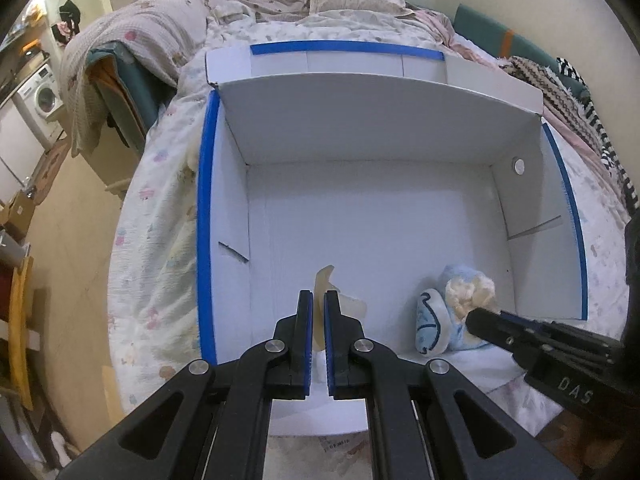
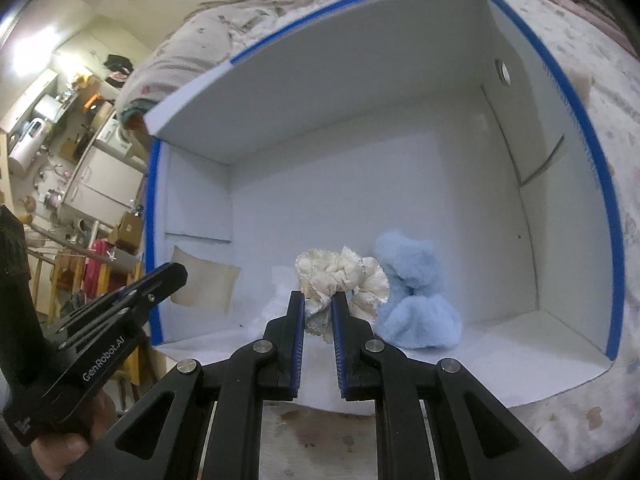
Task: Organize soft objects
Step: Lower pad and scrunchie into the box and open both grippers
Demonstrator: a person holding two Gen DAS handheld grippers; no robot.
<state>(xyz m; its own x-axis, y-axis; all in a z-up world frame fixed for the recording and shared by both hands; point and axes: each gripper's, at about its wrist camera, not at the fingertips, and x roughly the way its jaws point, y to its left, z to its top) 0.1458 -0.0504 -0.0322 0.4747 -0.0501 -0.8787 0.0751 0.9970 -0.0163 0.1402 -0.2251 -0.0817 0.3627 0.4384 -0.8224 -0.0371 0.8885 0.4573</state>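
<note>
1. Because the left tongs (image 1: 319, 300) in the left wrist view are clamped on only a thin edge of the cream cloth piece (image 1: 326, 280), I judge the piece could slide out of the pads, or drag back out of the box if the tongs lift away before they let go.
2. In the same view, the white box (image 1: 360, 136) with blue-taped rims lies on the bed (image 1: 160, 208). Its floor holds the cream piece near the front, and a blue plush toy (image 1: 430, 320) in the front right corner, with the ivory frilly scrunchie (image 1: 470, 290) against it. The right tongs (image 1: 478, 314) reach in from the right and touch that scrunchie; their jaw state cannot be told from here.
3. In the right wrist view, the right tongs (image 2: 318, 300) are closed on the ivory frilly scrunchie (image 2: 344, 276), which sits just beside and touching the blue plush toy (image 2: 416, 300). A careless pull could snag the plush and tip it, or the frills could catch on the ridged pads at release.
4. Here the white box (image 2: 360, 80) also shows the cream cloth piece (image 2: 204, 284) by its left wall, with the left tongs (image 2: 176, 274) at it. Both tools work close together in the box, so they may knock each other or the flimsy walls.
</note>
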